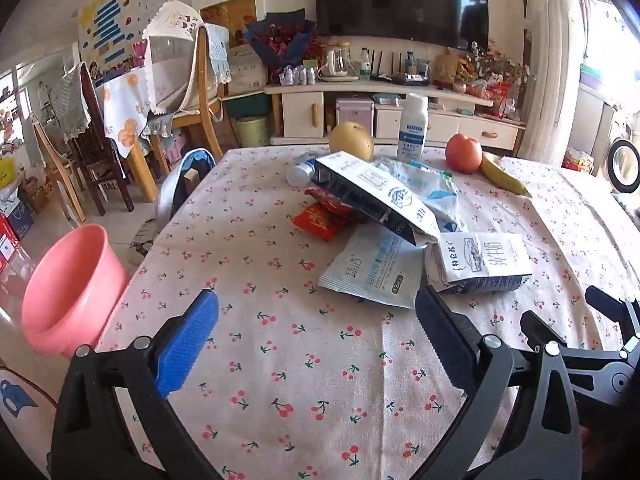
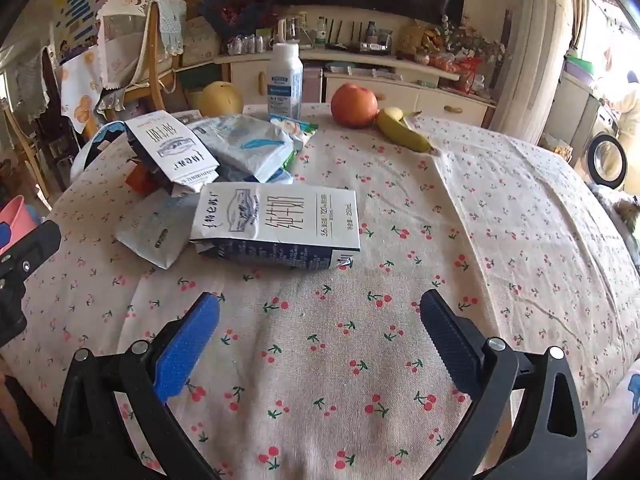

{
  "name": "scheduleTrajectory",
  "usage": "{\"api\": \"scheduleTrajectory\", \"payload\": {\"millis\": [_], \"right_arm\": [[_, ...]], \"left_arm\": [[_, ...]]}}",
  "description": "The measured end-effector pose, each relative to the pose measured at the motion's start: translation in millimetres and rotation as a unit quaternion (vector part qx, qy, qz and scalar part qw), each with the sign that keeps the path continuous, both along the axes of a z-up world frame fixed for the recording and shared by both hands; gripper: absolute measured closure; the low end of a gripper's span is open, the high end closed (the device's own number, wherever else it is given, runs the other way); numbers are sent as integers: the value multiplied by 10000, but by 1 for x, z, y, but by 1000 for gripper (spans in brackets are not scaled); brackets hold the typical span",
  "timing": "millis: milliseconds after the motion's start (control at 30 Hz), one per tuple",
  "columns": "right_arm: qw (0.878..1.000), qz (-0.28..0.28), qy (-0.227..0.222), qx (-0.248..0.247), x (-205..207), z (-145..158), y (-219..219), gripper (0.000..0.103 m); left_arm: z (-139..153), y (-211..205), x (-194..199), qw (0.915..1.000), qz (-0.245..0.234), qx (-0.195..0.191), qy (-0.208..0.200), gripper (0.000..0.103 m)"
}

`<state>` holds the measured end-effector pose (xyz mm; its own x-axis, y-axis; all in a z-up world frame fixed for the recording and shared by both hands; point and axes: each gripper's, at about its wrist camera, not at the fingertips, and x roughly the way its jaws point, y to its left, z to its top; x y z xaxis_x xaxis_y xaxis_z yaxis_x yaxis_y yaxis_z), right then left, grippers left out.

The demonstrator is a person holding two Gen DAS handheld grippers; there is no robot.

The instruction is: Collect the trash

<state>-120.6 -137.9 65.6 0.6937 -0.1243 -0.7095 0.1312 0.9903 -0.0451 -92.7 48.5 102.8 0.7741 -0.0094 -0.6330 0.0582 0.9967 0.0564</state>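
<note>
A heap of trash lies on the cherry-print tablecloth point(image 1: 280, 340). It holds a flattened milk carton point(image 2: 276, 224), also in the left wrist view point(image 1: 484, 262), a second carton point(image 1: 376, 196) propped on the heap, a wipes packet point(image 1: 374, 270), red snack wrappers point(image 1: 322, 218), a pale blue bag point(image 2: 248, 146) and a small bottle point(image 1: 300, 172) lying down. A pink bucket point(image 1: 68, 292) stands off the table's left edge. My left gripper point(image 1: 316, 312) is open and empty, just short of the wipes packet. My right gripper point(image 2: 320, 312) is open and empty, just short of the flattened carton.
A pear point(image 1: 352, 140), an upright white bottle point(image 1: 412, 128), an apple point(image 1: 464, 152) and a banana point(image 1: 502, 178) stand along the table's far edge. Chairs point(image 1: 188, 92) and a TV cabinet point(image 1: 384, 112) are beyond. The right gripper shows in the left wrist view point(image 1: 580, 328).
</note>
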Motion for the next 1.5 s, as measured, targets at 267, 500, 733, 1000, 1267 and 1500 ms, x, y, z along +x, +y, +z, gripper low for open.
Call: {"api": "scheduleTrajectory", "payload": {"millis": [267, 500, 733, 1000, 1267, 1500], "right_arm": [[9971, -60, -723, -244, -52, 55, 20, 4], [9932, -19, -1111, -344, -85, 91, 35, 4], [9870, 55, -1545, -441, -115, 128, 49, 4], [9798, 65, -1957, -402, -145, 161, 54, 4], [9736, 17, -2240, -438, -163, 180, 56, 4], [9695, -10, -2402, -493, -170, 188, 59, 4]], "left_arm": [[47, 30, -35, 9986, -39, -141, -499, 4], [85, 48, -64, 9957, 37, -162, -912, 4], [111, 61, -89, 9915, 109, -199, -1284, 4], [129, 61, -109, 9863, 75, -162, -1638, 4], [136, 66, -123, 9826, 85, -102, -1853, 4], [139, 72, -128, 9815, 114, -133, -1906, 4]]}}
